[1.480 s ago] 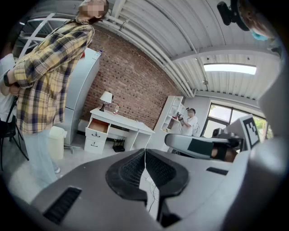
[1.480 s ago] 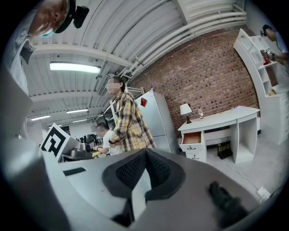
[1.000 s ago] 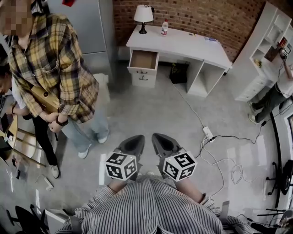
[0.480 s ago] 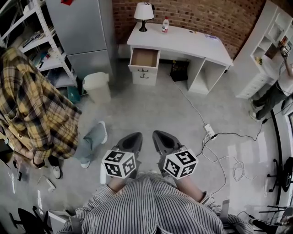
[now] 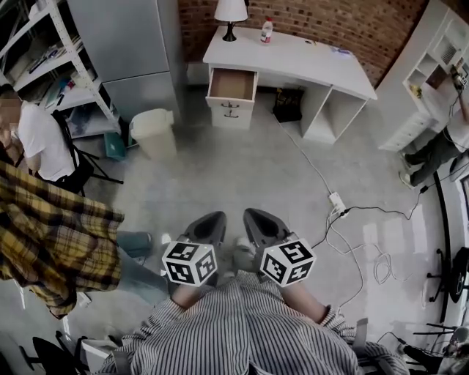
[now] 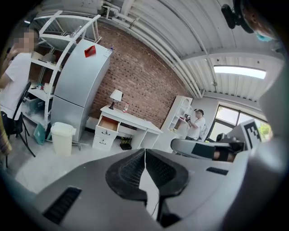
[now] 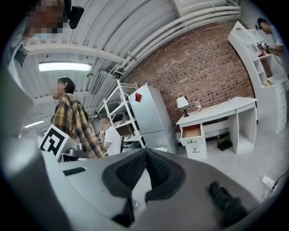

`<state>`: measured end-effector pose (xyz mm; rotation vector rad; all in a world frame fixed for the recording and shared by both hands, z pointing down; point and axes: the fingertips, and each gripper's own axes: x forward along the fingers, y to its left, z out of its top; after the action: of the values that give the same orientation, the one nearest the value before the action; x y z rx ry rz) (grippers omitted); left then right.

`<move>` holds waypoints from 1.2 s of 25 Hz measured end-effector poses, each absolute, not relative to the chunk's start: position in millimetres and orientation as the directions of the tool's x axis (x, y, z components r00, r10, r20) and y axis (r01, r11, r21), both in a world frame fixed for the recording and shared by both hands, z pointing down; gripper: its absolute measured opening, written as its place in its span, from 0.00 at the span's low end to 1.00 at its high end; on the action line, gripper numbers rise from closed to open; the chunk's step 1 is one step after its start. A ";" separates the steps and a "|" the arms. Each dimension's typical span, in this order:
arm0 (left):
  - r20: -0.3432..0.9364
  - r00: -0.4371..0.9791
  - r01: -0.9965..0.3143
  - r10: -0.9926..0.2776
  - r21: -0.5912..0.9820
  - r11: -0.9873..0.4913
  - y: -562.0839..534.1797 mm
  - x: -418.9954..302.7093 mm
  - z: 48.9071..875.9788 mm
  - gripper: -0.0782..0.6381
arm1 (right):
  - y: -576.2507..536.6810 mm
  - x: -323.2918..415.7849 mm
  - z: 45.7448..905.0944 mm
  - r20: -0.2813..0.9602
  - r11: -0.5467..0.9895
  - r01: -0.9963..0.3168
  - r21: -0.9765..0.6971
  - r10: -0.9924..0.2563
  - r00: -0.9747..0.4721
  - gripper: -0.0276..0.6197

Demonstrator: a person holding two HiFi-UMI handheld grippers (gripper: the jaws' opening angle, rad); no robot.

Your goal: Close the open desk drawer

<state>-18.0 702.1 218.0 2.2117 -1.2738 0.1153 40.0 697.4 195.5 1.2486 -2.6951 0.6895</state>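
Observation:
A white desk (image 5: pixel 293 60) stands against the brick wall at the far end of the room. Its top drawer (image 5: pixel 231 85) is pulled out and shows a brown inside. The same drawer (image 6: pixel 108 123) shows small in the left gripper view, and the drawer (image 7: pixel 191 131) also shows in the right gripper view. My left gripper (image 5: pixel 210 225) and right gripper (image 5: pixel 258 223) are held close to my chest, far from the desk. Both are shut with nothing between their jaws.
A lamp (image 5: pixel 230 13) and a bottle (image 5: pixel 266 30) stand on the desk. A white bin (image 5: pixel 154 132) sits beside a grey fridge (image 5: pixel 130 51). A power strip (image 5: pixel 337 202) with cables lies on the floor at right. A person in a plaid shirt (image 5: pixel 51 242) stands at left.
The person in the plaid shirt has moved leftward and out of the way. The bin and a seated person came into view. The desk now sits slightly nearer.

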 end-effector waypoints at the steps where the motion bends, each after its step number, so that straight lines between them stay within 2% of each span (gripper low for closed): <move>1: 0.350 0.539 -0.819 -0.766 0.433 -0.377 697.1 -18.8 219.3 0.13 | 692.1 38.5 196.9 0.267 0.564 -0.743 -0.361 -0.701 -0.662 0.07; 8: 0.354 0.524 -0.822 -0.775 0.448 -0.351 638.6 -27.3 233.7 0.13 | 630.7 31.4 212.2 0.277 0.571 -0.737 -0.361 -0.689 -0.670 0.07; 22: 0.355 0.507 -0.833 -0.785 0.436 -0.341 437.4 -3.4 225.8 0.13 | 426.9 53.6 201.2 0.267 0.600 -0.715 -0.359 -0.668 -0.695 0.07; 30: 0.368 0.502 -0.833 -0.783 0.450 -0.322 382.9 7.9 233.8 0.13 | 369.7 62.3 210.3 0.275 0.606 -0.704 -0.370 -0.652 -0.706 0.07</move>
<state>7.9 382.9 233.8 2.1526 -1.3182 0.1097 62.3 369.7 210.3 1.1506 -2.7134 0.6999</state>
